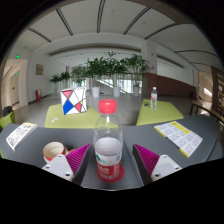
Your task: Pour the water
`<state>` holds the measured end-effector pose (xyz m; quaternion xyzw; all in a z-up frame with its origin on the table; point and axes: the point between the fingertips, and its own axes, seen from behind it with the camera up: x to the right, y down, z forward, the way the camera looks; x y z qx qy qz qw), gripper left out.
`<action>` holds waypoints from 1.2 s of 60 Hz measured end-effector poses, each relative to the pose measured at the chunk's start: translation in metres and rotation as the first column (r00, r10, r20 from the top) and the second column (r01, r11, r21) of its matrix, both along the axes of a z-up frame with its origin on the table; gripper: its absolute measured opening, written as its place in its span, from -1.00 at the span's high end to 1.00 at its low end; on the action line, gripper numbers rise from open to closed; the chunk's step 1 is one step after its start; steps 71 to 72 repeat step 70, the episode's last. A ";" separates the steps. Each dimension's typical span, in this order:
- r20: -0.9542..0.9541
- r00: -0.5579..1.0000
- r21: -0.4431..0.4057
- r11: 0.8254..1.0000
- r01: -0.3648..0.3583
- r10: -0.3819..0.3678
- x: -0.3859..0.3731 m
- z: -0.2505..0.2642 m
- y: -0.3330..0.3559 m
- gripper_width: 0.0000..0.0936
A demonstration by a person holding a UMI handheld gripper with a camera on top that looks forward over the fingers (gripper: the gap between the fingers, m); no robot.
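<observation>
A clear plastic bottle [108, 140] with a red cap and a red label stands upright on the grey table [150, 135]. It stands between the two fingers of my gripper [112, 150], with a small gap at each side. The gripper is open and the magenta pads [80, 156] flank the bottle's lower half. A small white cup [53, 151] with a reddish inside stands on the table just left of the left finger.
A white paper [20, 135] lies at the far left and a yellow booklet [181, 136] at the right. Beyond the bottle stand a coloured patterned box [72, 101], a small bottle [153, 97] on a green table, and potted plants [100, 68].
</observation>
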<state>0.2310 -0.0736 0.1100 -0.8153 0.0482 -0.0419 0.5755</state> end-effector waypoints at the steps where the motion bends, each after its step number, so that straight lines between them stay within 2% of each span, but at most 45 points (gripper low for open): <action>1: 0.006 1.000 -0.004 1.000 0.003 -0.003 -0.001 0.003 -0.006 -0.84; 12: 0.023 1.000 -0.048 0.999 -0.002 0.003 -0.023 0.035 -0.087 -0.82; 23: 0.090 0.996 -0.094 0.995 0.015 -0.006 -0.051 0.064 -0.207 -0.83; 36: 0.079 0.997 -0.111 0.993 0.025 -0.016 -0.092 0.078 -0.348 -0.83; 44: 0.069 0.997 -0.108 0.994 0.023 -0.015 -0.113 0.083 -0.408 -0.83; 56: 0.062 0.998 -0.099 0.995 0.008 -0.002 -0.131 0.086 -0.460 -0.83; 72: 0.028 0.999 -0.082 0.996 0.044 -0.041 -0.128 0.092 -0.487 -0.81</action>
